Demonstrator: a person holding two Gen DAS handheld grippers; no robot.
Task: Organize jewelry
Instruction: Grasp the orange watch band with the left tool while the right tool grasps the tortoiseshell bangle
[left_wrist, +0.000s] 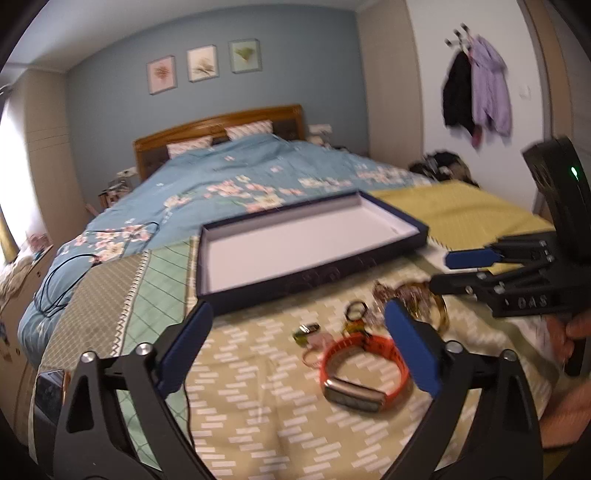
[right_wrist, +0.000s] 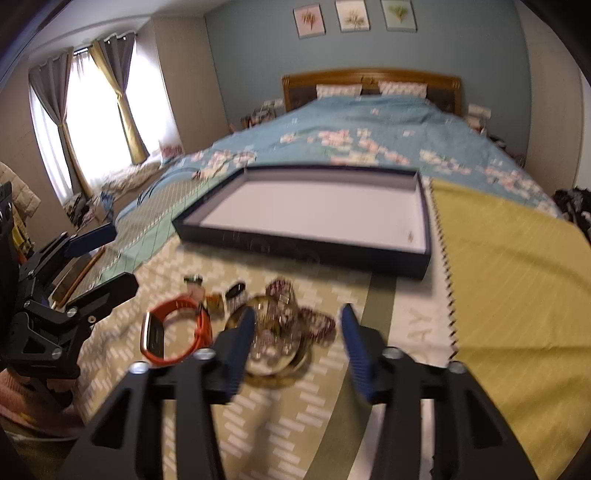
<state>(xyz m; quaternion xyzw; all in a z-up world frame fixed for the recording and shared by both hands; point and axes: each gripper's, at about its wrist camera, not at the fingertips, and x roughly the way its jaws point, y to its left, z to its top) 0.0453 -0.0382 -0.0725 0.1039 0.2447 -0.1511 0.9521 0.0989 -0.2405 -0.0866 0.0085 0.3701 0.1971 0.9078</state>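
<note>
A shallow dark-blue box with a white inside lies open and empty on the bed. In front of it is a cluster of jewelry: an orange watch band, a pile of bracelets and a gold bangle, small rings and clips. My left gripper is open, hovering above the cloth left of the watch. My right gripper is open, its jaws either side of the bracelet pile, above it. Each gripper shows in the other's view.
The items lie on patterned cloths spread over a bed with a blue floral quilt. A yellow-green cloth lies right of the box. A black cable lies on the quilt at left. A phone lies at the near left edge.
</note>
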